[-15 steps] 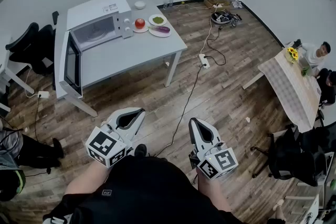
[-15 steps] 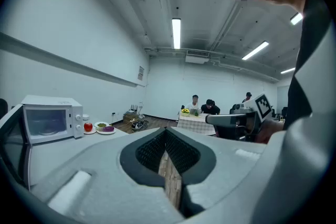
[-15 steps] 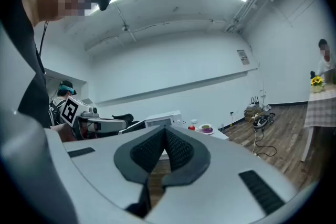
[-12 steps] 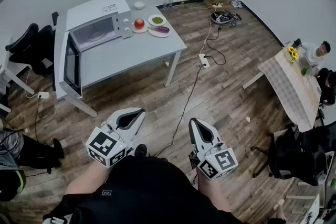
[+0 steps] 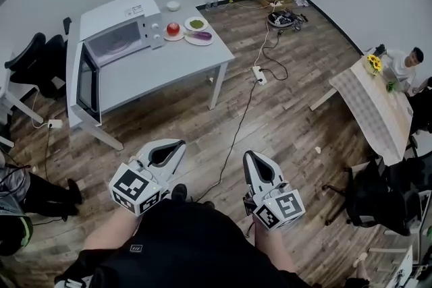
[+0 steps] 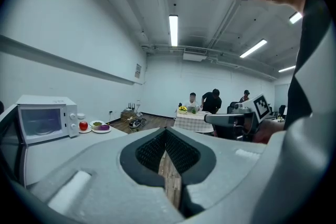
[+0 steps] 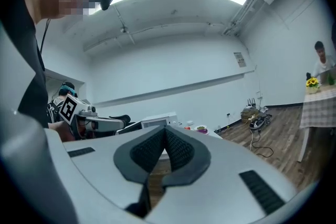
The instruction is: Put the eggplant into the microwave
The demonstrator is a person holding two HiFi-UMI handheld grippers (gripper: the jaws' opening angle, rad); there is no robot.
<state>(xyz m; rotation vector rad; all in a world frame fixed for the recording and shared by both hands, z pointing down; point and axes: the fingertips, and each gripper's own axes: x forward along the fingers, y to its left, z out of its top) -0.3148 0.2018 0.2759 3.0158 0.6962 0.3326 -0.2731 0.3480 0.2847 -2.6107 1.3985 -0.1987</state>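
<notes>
In the head view, the eggplant [image 5: 201, 36] lies on a white plate [image 5: 190, 40] at the far right corner of the white desk [image 5: 162, 71], in the upper middle of the frame. Just left of it sit a red fruit [image 5: 173, 28] and the microwave [image 5: 118, 37], whose door [image 5: 84, 84] hangs wide open toward the lower left. The left gripper [image 5: 180, 144] and the right gripper [image 5: 248, 155] are held side by side at the bottom of the frame over the wooden floor [image 5: 283, 118]. Both are well apart from the desk and the eggplant, and their tips point toward the upper part of the frame. In the left gripper view, the jaws are pressed together with nothing between them. The eggplant is a small purple shape at middle left, far beyond the jaw tips, with the red fruit and the microwave to its left. In the right gripper view, the jaws also meet at their tips and carry nothing. The eggplant shows small and distant just right of the tips, with the microwave behind them and the left gripper reaching in at the left edge.
</notes>
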